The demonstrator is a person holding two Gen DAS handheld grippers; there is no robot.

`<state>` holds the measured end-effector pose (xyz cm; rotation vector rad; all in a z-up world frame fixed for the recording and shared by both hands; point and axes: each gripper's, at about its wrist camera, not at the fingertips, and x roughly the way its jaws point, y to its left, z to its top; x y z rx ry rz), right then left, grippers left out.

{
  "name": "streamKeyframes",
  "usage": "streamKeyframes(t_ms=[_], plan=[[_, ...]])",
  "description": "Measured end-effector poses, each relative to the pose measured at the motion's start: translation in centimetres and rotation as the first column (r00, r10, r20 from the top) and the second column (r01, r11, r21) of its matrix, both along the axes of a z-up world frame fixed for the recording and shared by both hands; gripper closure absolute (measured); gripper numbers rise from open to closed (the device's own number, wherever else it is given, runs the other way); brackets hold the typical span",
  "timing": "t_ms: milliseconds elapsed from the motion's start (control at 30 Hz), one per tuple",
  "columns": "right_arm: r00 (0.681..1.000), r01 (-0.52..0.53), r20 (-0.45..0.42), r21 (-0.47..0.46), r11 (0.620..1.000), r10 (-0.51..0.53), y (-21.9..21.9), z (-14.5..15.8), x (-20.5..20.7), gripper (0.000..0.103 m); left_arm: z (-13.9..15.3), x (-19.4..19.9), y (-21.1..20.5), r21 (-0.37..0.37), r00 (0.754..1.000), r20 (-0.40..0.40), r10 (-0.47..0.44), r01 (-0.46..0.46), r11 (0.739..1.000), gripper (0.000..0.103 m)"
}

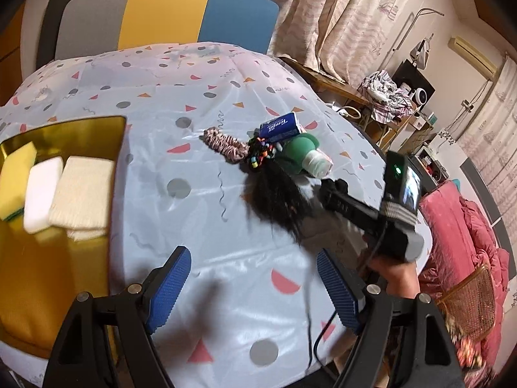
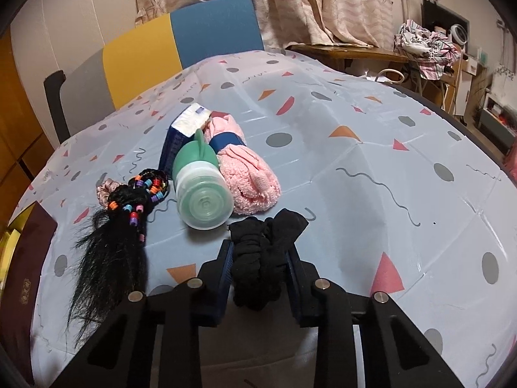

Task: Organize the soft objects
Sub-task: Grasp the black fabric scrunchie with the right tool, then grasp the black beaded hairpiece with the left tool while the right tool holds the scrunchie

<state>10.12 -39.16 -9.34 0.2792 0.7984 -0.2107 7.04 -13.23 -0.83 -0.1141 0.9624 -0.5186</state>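
Note:
My right gripper (image 2: 258, 252) is shut on a black fabric scrunchie (image 2: 265, 252), held just above the tablecloth. Beyond it lie a green bottle with a clear cap (image 2: 202, 187), a rolled pink towel (image 2: 248, 168), a blue tissue pack (image 2: 181, 135), a black hairpiece with coloured beads (image 2: 119, 232) and a pink scrunchie (image 2: 105, 190). My left gripper (image 1: 255, 287) is open and empty above the cloth, near the gold tray (image 1: 64, 258) holding a yellow sponge (image 1: 14, 181), a white sponge (image 1: 42, 194) and a cream cloth (image 1: 84, 190). The right gripper's body (image 1: 365, 207) shows in the left wrist view, its fingers hidden behind the hairpiece (image 1: 278, 194).
The table carries a light blue patterned cloth (image 2: 371, 177). A grey, yellow and blue chair (image 1: 161, 13) stands at the far side. A dark red box (image 2: 19, 274) lies at the left edge. A red quilt (image 1: 468, 242) and cluttered shelves are to the right.

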Motion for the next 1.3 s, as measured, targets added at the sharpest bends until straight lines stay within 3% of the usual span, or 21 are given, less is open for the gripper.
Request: streamKeyframes(t_ms=[167,467,667,900,1000,1067,1133,1167,1233,1300], plan=[[1.0,0.012,0.022,0.047,0.999,-0.013,-0.7,-0.3,-0.4,0.072,-0.1,2.7,-2.6,0.025,1.0,-0.013,0.005,-0.004,1.0,0.022],[0.998,0.018,0.057,0.083,0.996,-0.023,-1.3,-0.5,-0.9,0.072,-2.6,8.6,-7.2,0.052,0.994,-0.107,0.024,-0.018,0.998,0.021],[0.997,0.023,0.068,0.087,0.996,-0.029,-1.4,-0.6,-1.1,0.072,-5.1,12.0,-10.4,0.158,0.994,-0.106,0.023,-0.006,0.987,0.021],[0.996,0.024,0.079,0.095,0.995,-0.032,-1.6,-0.7,-1.2,0.072,-6.7,14.8,-12.8,0.224,0.997,-0.073,-0.003,0.019,0.974,0.02],[0.996,0.024,0.08,0.096,0.995,-0.032,-1.6,-0.8,-1.2,0.072,-7.7,15.4,-12.6,0.22,0.996,-0.091,0.012,0.008,0.976,0.021],[0.996,0.025,0.081,0.097,0.995,-0.033,-1.6,-0.8,-1.2,0.072,-8.4,15.5,-12.3,0.237,0.995,-0.092,0.028,-0.006,0.972,0.031],[0.996,0.025,0.081,0.096,0.995,-0.033,-1.7,-0.8,-1.2,0.072,-8.3,14.7,-11.9,0.258,1.0,-0.026,0.011,-0.004,0.966,0.061],[0.996,0.025,0.081,0.095,0.995,-0.033,-1.7,-0.8,-1.2,0.072,-8.3,14.4,-11.9,0.262,1.0,-0.018,0.0,0.005,0.965,0.067],[0.996,0.026,0.08,0.092,0.995,-0.033,-1.6,-0.8,-1.2,0.072,-8.1,13.6,-11.3,0.266,1.0,0.002,-0.007,0.006,0.964,0.072],[0.996,0.027,0.079,0.089,0.996,-0.034,-1.6,-0.8,-1.2,0.072,-8.1,12.7,-10.4,0.225,1.0,-0.007,0.001,0.0,0.974,0.072]])
